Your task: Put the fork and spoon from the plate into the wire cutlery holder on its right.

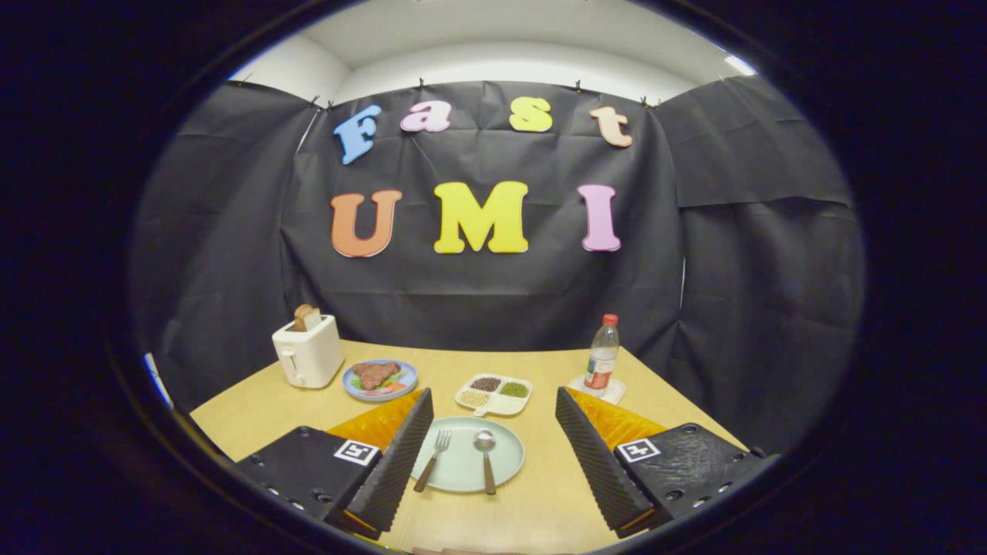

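Your claw stands wide open, holding nothing, above the light wooden counter. Between its fingers sits the round pale green plate, with the silver fork with a brown handle and the silver spoon with a brown handle lying side by side on it. Beyond the plate sits a white divided dish of seeds.

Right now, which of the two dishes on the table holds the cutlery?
The pale green plate between the open claw's fingers, carrying fork and spoon; the blue plate beyond holds food.
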`<action>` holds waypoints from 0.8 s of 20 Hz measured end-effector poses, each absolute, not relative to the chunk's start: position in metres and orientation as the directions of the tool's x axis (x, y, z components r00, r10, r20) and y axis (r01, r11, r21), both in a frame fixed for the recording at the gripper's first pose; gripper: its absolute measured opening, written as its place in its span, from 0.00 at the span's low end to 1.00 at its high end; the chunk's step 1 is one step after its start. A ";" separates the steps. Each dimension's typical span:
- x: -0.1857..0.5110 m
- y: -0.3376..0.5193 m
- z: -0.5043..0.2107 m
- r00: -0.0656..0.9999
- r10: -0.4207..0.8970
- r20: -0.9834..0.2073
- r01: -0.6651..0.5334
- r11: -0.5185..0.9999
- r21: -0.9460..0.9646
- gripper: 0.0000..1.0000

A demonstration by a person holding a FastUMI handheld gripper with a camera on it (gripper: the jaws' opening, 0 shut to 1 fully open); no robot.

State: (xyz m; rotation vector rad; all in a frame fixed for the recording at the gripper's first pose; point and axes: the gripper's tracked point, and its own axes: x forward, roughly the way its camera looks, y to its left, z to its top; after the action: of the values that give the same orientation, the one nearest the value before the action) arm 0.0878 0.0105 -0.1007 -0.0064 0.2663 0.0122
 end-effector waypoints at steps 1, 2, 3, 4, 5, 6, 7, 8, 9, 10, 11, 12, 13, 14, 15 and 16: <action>0.095 0.007 -0.109 0.958 0.007 -0.288 -0.009 1.000 -0.003 0.96; 0.101 0.006 -0.120 0.948 0.008 -0.317 -0.008 1.000 0.002 0.96; 0.108 0.005 -0.131 0.937 0.010 -0.349 -0.008 1.000 0.006 0.96; 0.115 0.005 -0.143 0.925 0.011 -0.381 -0.006 1.000 0.012 0.96; 0.120 0.005 -0.153 0.913 0.016 -0.408 -0.010 1.000 0.016 0.96; 0.126 0.006 -0.163 0.901 0.018 -0.433 -0.012 1.000 0.017 0.96; 0.133 0.007 -0.172 0.891 0.017 -0.454 -0.014 1.000 0.011 0.96; 0.138 0.009 -0.182 0.881 0.017 -0.473 -0.019 1.000 -0.001 0.96; 0.143 0.010 -0.191 0.872 0.012 -0.490 -0.022 1.000 -0.014 0.96; 0.149 0.013 -0.202 0.862 0.010 -0.507 -0.027 0.999 -0.027 0.96; 0.154 0.015 -0.211 0.850 0.008 -0.527 -0.033 0.999 -0.037 0.96; 0.159 0.016 -0.223 0.835 0.006 -0.550 -0.038 0.998 -0.047 0.96; 0.164 0.017 -0.233 0.819 0.004 -0.574 -0.044 0.997 -0.056 0.96; 0.169 0.020 -0.244 0.801 0.001 -0.598 -0.050 0.997 -0.065 0.95; 0.172 0.020 -0.252 0.784 0.000 -0.620 -0.052 0.996 -0.067 0.94; 0.176 0.021 -0.261 0.768 -0.003 -0.640 -0.052 0.996 -0.067 0.93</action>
State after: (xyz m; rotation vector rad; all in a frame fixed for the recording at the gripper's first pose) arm 0.1764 0.0210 -0.2614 -0.0823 0.6942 0.0270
